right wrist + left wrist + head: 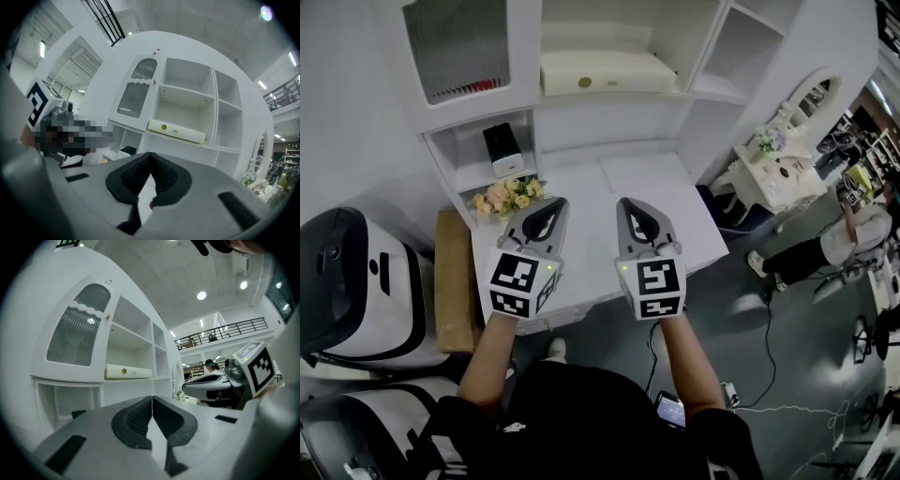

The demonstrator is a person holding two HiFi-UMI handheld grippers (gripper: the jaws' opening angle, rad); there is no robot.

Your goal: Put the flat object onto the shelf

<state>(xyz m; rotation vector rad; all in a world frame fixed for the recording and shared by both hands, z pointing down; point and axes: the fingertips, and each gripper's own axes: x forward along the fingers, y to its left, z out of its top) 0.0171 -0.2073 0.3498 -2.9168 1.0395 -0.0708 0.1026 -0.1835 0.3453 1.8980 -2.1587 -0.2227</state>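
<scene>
White desktop point(698, 230) lay under both grippers, which we held level and side by side above it. We recorded the left gripper point(554, 204) with jaws fully together and nothing between them. The right gripper point(629, 202) was likewise closed and empty. Just beyond the left gripper, a bunch of flowers point(506, 197) sat at the desk's back edge. Behind that, a black-and-white device point(502, 148) stood in a low cubby of the white cabinet point(525, 66). Farthest, the flat cream box point(605, 73) lay on the cabinet's middle shelf, right of the ribbed-glass door point(455, 47) and well apart from both grippers.
</scene>
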